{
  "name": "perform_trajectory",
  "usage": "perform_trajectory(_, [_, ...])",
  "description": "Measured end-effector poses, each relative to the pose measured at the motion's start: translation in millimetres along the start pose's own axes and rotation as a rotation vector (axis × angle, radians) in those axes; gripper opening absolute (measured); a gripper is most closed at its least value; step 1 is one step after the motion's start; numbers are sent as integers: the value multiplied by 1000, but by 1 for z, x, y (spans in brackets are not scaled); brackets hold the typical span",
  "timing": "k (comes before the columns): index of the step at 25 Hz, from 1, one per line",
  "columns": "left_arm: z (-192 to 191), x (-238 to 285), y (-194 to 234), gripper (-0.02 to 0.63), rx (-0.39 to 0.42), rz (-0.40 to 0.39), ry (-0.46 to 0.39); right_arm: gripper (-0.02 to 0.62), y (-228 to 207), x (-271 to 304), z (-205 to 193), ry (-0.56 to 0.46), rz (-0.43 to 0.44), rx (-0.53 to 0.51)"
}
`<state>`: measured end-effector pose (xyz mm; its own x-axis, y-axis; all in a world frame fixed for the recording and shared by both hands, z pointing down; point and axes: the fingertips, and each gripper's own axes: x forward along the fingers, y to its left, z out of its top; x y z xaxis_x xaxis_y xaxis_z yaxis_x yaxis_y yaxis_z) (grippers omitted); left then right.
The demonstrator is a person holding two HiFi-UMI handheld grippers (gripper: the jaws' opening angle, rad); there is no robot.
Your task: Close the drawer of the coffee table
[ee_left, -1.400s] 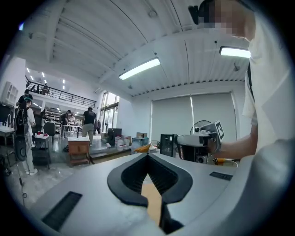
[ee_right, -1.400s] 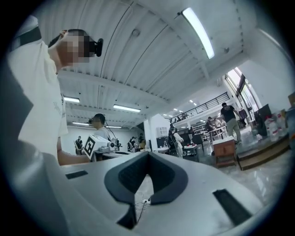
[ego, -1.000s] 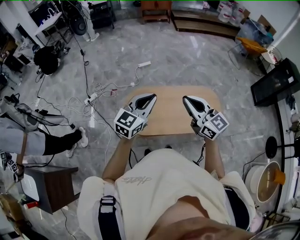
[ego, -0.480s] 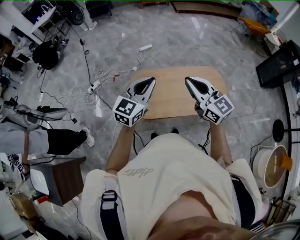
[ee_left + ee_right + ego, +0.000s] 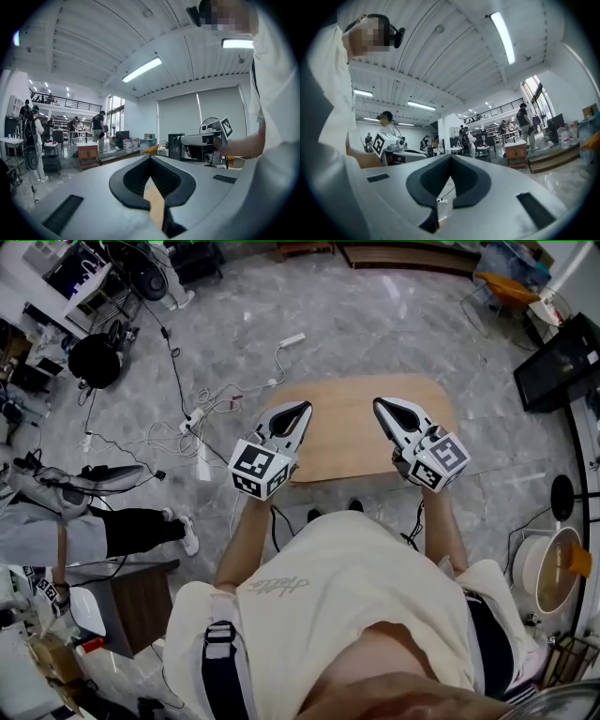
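Note:
The coffee table (image 5: pixel 347 442) has a light wooden top with rounded corners and stands on the marble floor just in front of my feet. Its drawer shows in no view. My left gripper (image 5: pixel 306 408) hovers over the top's left part with its jaws together and nothing held. My right gripper (image 5: pixel 379 405) hovers over the right part, shut and empty as well. In the left gripper view the left gripper (image 5: pixel 150 158) has its tips meeting, and the right gripper's marker cube (image 5: pixel 226 126) shows beside it. In the right gripper view the right gripper (image 5: pixel 451 156) is shut too.
Cables and a power strip (image 5: pixel 194 416) lie on the floor left of the table. A person's legs (image 5: pixel 141 526) stretch out at the left, near a dark side table (image 5: pixel 136 601). A black screen (image 5: pixel 561 362) and a round white bin (image 5: pixel 544 577) stand at the right.
The head view has shifted, so the table sits a little higher and further right in the picture. Both grippers stay shut over the tabletop. The legs at the left have shifted.

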<state>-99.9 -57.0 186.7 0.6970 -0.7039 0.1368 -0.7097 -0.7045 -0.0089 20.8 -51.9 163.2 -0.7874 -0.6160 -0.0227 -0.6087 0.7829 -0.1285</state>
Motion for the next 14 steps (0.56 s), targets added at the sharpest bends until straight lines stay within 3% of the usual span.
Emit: perform_trajectory(14, [-9, -2, 6, 5, -29, 3, -13, -8, -6, 3, -18, 30, -15, -3])
